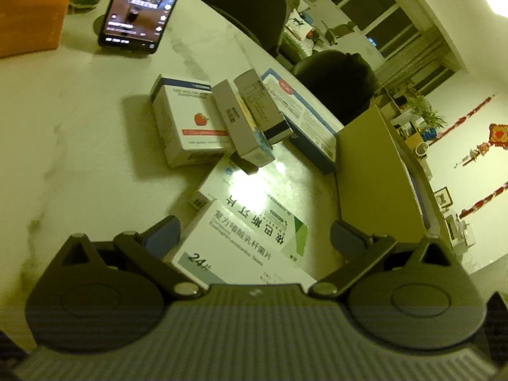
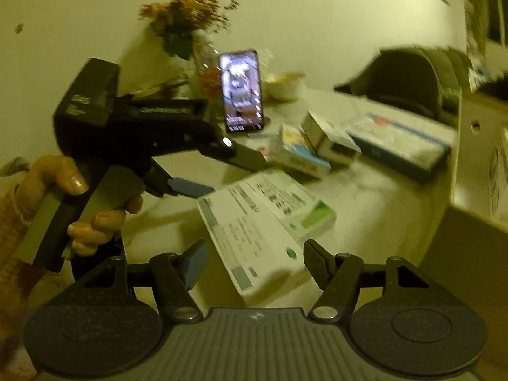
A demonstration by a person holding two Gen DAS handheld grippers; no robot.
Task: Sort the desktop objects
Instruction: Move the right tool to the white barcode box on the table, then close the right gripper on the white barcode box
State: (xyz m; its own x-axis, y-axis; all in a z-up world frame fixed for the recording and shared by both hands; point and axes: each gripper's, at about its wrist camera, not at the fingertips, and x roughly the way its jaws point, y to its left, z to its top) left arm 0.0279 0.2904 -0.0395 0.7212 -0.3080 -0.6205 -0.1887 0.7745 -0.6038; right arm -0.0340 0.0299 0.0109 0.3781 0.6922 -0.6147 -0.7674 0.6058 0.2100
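Observation:
A flat white medicine box [image 2: 250, 244] with a grey patch lies tilted across a second white box with a green corner [image 2: 304, 212]. My right gripper [image 2: 255, 263] stands open around the near end of the top box, and its pads show a gap on each side. A hand holds my left gripper [image 2: 235, 174] at the box's far corner. In the left wrist view the same white box [image 1: 235, 241] sits between the wide fingers of my left gripper [image 1: 254, 238]. The left pad [image 1: 165, 235] is beside its edge and the right pad is well clear.
Several small medicine boxes [image 1: 197, 120] cluster behind, beside a long blue-and-white box [image 1: 304, 117]. A lit phone [image 2: 243, 90] stands on a holder near a flower vase [image 2: 190, 31] and a bowl [image 2: 284, 85]. A cardboard box [image 1: 377, 174] borders the right; an orange tissue box [image 1: 28, 9] sits far left.

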